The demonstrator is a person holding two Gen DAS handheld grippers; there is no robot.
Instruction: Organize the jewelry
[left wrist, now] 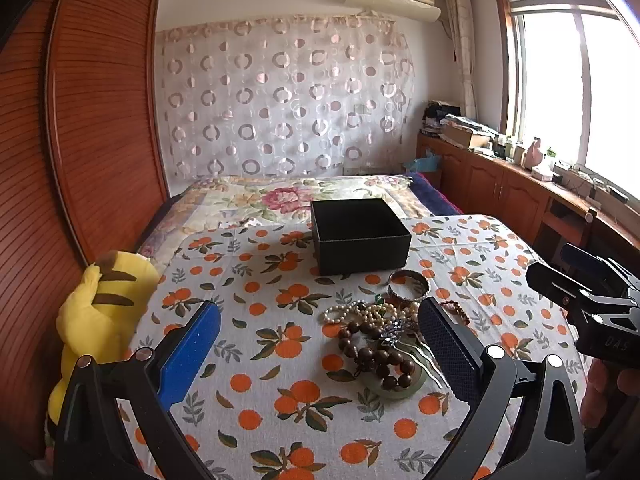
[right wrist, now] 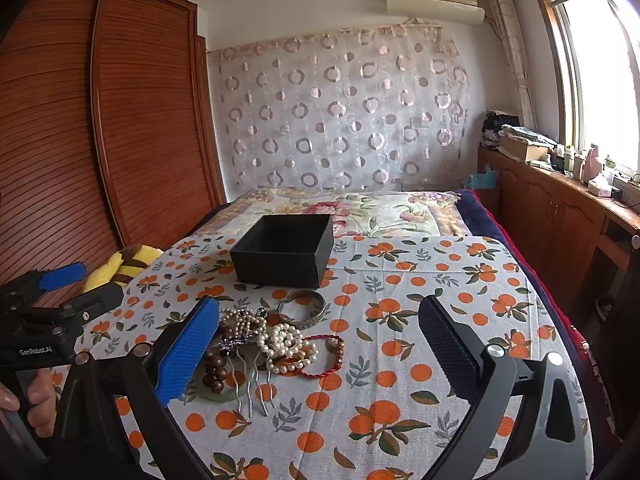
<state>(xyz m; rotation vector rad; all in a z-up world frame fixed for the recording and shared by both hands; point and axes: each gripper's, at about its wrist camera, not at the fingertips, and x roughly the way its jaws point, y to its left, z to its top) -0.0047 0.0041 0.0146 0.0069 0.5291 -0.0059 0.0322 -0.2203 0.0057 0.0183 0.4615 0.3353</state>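
A pile of jewelry lies on the orange-print cloth: brown wooden beads (left wrist: 376,354) (right wrist: 212,372), pearl strands (left wrist: 360,312) (right wrist: 280,340), a silver bangle (left wrist: 408,285) (right wrist: 308,308), a red cord bracelet (right wrist: 324,356), a metal hair comb (right wrist: 250,384) and a green jade ring (left wrist: 394,386). An open black box (left wrist: 360,236) (right wrist: 284,250) stands behind the pile. My left gripper (left wrist: 320,352) is open and empty, just left of and above the pile. My right gripper (right wrist: 320,356) is open and empty, with the pile by its left finger.
A yellow plush toy (left wrist: 100,312) (right wrist: 124,264) lies at the table's left edge. A floral bed (left wrist: 288,196) lies behind the table. A wooden wardrobe (left wrist: 80,140) stands at left, and a cluttered cabinet (left wrist: 520,184) runs under the window at right.
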